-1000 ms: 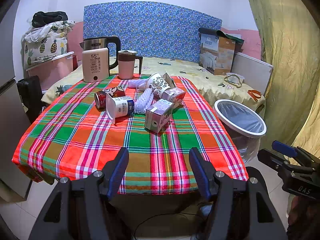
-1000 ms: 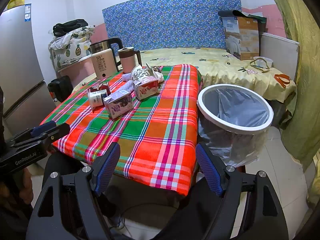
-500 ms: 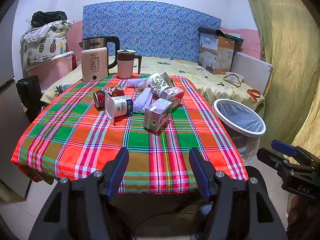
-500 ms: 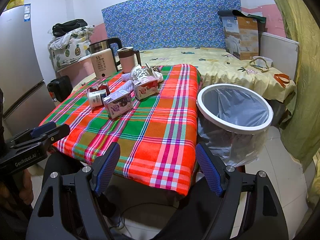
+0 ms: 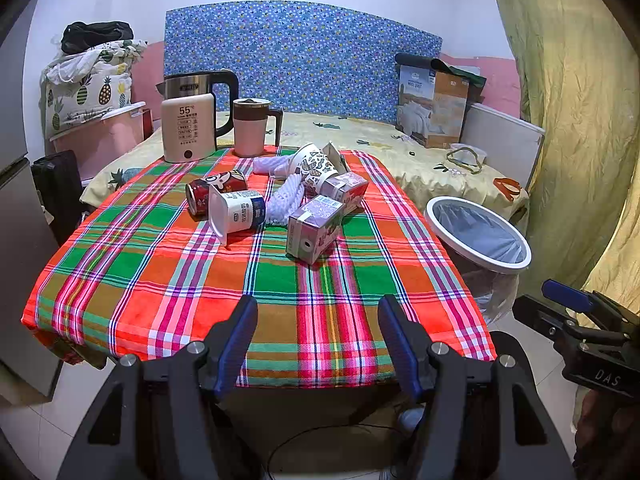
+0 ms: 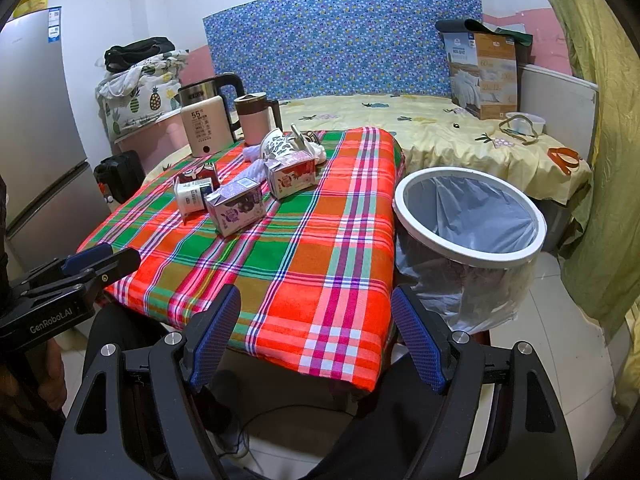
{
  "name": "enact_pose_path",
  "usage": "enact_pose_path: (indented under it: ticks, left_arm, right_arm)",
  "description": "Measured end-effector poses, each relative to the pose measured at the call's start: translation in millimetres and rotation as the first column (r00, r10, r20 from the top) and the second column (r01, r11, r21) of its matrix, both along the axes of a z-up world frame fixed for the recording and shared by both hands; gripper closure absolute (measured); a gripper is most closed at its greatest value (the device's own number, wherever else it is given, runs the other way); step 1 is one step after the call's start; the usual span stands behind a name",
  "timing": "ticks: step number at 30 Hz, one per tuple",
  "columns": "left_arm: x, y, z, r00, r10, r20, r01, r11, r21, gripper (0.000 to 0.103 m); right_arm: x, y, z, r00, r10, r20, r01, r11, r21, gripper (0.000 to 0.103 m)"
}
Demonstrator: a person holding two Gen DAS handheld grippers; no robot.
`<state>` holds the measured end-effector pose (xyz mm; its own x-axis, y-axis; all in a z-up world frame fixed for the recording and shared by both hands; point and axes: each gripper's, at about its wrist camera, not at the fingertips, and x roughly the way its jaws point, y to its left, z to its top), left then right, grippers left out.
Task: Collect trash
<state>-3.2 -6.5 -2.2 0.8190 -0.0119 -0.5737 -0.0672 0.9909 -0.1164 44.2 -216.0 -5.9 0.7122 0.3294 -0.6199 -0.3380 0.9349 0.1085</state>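
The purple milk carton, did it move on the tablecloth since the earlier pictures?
No. The purple milk carton lies on the same stripes of the plaid tablecloth, beside the yogurt cup.

The bench (image 5: 160, 280) under a plaid cloth (image 5: 320, 292) carries a kettle (image 5: 188, 128), mug (image 5: 250, 126), can (image 5: 212, 192), yogurt cup (image 5: 238, 212), cartons (image 5: 316, 228) and paper cup (image 5: 312, 164).

An electric kettle (image 5: 200, 114) stands at the far edge of the plaid tablecloth (image 5: 160, 280), just beside a pink mug (image 5: 252, 126). A cardboard box (image 5: 432, 110) is on the bed behind.
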Motion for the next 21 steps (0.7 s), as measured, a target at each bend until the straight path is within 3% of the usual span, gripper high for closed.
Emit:
enact_pose_path:
  ticks: [21]
  left_arm:
    - [-1.8,-5.8,-3.9,1.0,-0.004,-0.004,0.004,1.0,0.001,0.038]
  right_arm:
    - [3.2,0.2,-0.5,1.0,-0.002,-0.003,0.002,1.0,0.011,0.024]
